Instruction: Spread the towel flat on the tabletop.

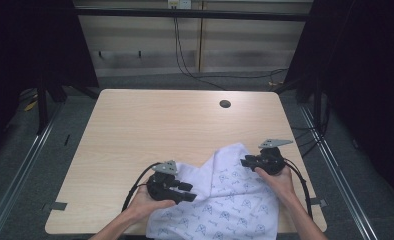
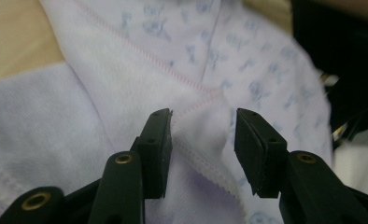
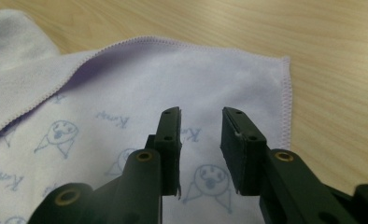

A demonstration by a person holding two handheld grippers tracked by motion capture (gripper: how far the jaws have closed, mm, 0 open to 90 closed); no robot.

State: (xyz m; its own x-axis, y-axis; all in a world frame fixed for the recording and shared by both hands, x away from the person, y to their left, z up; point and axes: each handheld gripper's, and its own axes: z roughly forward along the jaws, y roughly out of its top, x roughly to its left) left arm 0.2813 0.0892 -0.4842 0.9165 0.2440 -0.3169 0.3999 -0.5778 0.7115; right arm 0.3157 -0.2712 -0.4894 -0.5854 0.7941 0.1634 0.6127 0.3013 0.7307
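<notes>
A white cloth (image 1: 230, 195) printed with small blue figures and hemmed in pale pink lies rumpled at the table's near right, hanging over the front edge. My left gripper (image 1: 187, 191) rests on the cloth's left side, pointing right. Its jaws stand open in the left gripper view (image 2: 203, 140), with a raised fold of the cloth (image 2: 196, 126) and its stitched seam between them, unpinched. My right gripper (image 1: 245, 161) sits at the cloth's upper right edge, pointing left. It is open (image 3: 201, 135) just above the flat cloth (image 3: 140, 88), near a hemmed corner (image 3: 285, 63).
The wooden table (image 1: 150, 125) has a round cable hole (image 1: 225, 104) at its back right. Black cables (image 1: 185, 65) run over the floor behind it. Dark curtains and metal rails flank both sides. Bare wood lies left of and beyond the cloth.
</notes>
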